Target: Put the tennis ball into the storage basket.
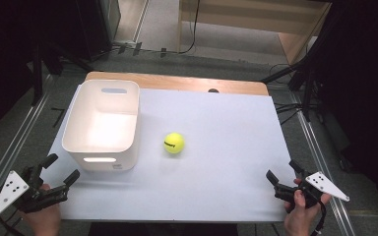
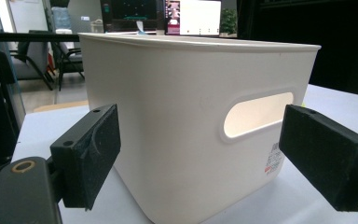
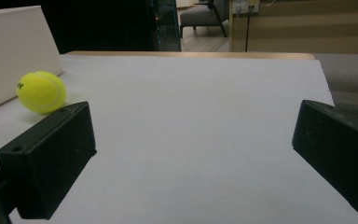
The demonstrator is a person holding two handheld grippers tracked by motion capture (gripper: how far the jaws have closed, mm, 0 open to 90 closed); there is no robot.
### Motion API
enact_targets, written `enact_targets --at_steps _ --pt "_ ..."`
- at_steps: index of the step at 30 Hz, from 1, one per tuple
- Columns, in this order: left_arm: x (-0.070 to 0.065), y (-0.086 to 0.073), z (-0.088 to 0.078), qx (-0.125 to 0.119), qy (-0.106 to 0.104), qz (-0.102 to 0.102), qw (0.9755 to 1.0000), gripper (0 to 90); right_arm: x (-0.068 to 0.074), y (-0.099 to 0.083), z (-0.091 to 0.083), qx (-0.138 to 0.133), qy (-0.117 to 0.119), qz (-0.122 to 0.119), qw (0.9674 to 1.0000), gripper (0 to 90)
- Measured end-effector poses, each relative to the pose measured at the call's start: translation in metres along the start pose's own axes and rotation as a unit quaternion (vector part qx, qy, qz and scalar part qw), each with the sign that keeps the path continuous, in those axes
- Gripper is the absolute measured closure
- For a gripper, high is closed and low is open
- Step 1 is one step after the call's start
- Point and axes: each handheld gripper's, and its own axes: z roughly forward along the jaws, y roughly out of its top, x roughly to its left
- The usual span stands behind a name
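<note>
A yellow tennis ball (image 1: pixel 174 142) is seen on the white table (image 1: pixel 226 162), just right of the empty white plastic bin (image 1: pixel 102 123). The left gripper (image 1: pixel 59 171) and right gripper (image 1: pixel 281 173) are held wide open, empty. The ball is judged light, springy, roll-prone; a grasp across its middle is advised.

One white bin (image 1: pixel 102 123), one tennis ball (image 1: pixel 174 142), two hand-held grippers: left (image 1: pixel 61 168), right (image 1: pixel 283 171).

The white bin (image 2: pixel 200 135) has its base cut off by the left gripper view's bottom edge, and its small label (image 2: pixel 273 161) is too blurred to read. The tennis ball (image 3: pixel 41 92) carries dark print, perhaps a logo, too small to tell.
</note>
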Motion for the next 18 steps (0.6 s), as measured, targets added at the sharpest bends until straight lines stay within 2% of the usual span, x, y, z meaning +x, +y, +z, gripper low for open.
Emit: enact_targets --at_steps 3,5,11,14,18 --pt "0.0 0.0 0.0 0.0 0.001 -0.002 1.0 12.6 0.003 0.002 0.002 0.0 0.002 -0.009 1.0 0.0" --pt "0.0 0.0 0.0 0.0 0.002 -0.002 1.0 12.6 0.007 0.002 0.004 0.009 0.006 -0.011 0.9999 0.0" --pt "-0.001 0.0 0.002 0.004 0.001 0.003 1.0 12.6 0.014 0.008 0.007 0.024 0.014 -0.006 0.9996 0.0" --pt "-0.003 0.0 0.002 0.01 0.0 0.009 0.9999 12.6 0.019 0.014 0.013 0.039 0.028 -0.016 0.9987 0.0" --pt "-0.002 0.0 0.001 0.007 -0.002 0.008 0.9999 12.6 0.026 0.02 0.022 0.055 0.044 -0.03 0.997 0.0"
